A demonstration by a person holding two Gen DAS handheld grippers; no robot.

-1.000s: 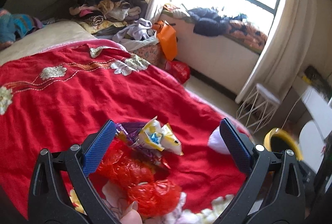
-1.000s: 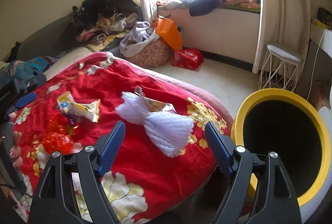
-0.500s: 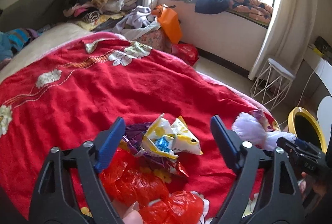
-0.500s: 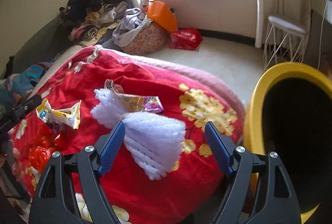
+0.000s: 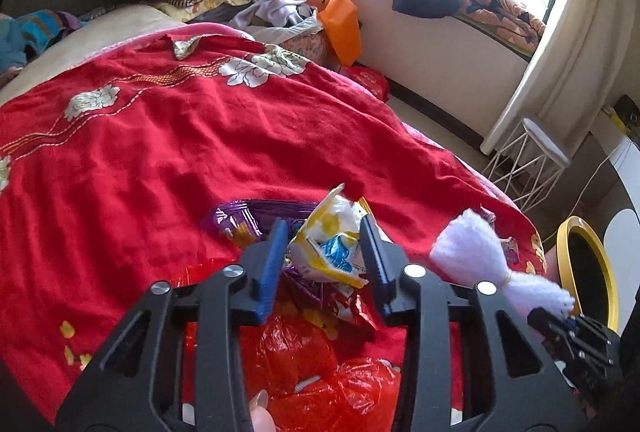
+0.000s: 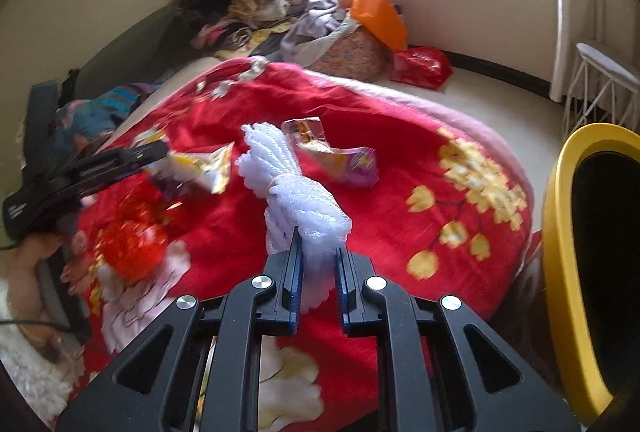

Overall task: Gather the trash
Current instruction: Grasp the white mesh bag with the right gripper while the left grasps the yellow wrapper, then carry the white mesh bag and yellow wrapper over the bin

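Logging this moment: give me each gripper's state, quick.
Left gripper: shut on the yellow-and-white snack wrapper.
Right gripper: shut on the white foam netting.

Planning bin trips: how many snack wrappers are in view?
3. A yellow-white wrapper between the left gripper's jaws, a purple wrapper lying under it, and a foil wrapper beside the white foam net. More may hide under the red plastic.
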